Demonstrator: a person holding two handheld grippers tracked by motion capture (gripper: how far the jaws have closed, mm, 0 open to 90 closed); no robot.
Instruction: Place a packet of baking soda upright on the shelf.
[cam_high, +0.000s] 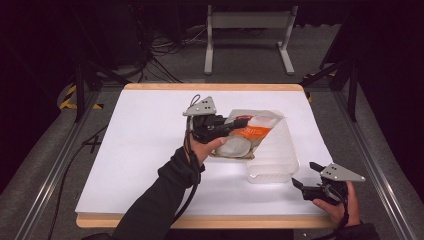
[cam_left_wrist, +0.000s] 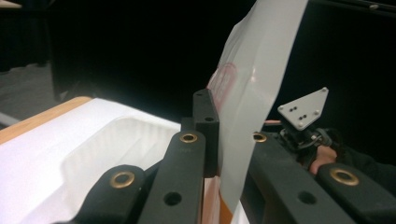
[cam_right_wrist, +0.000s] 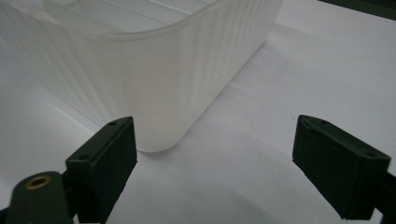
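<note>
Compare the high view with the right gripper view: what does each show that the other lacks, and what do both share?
High view alone: the left gripper shut on a white and orange pouch, held over the container, and the table's wooden edge. Right gripper view alone: the container's ribbed, rounded corner close up, with the right gripper open, jaws wide apart and holding nothing. Both share the translucent plastic container and the white tabletop.
</note>
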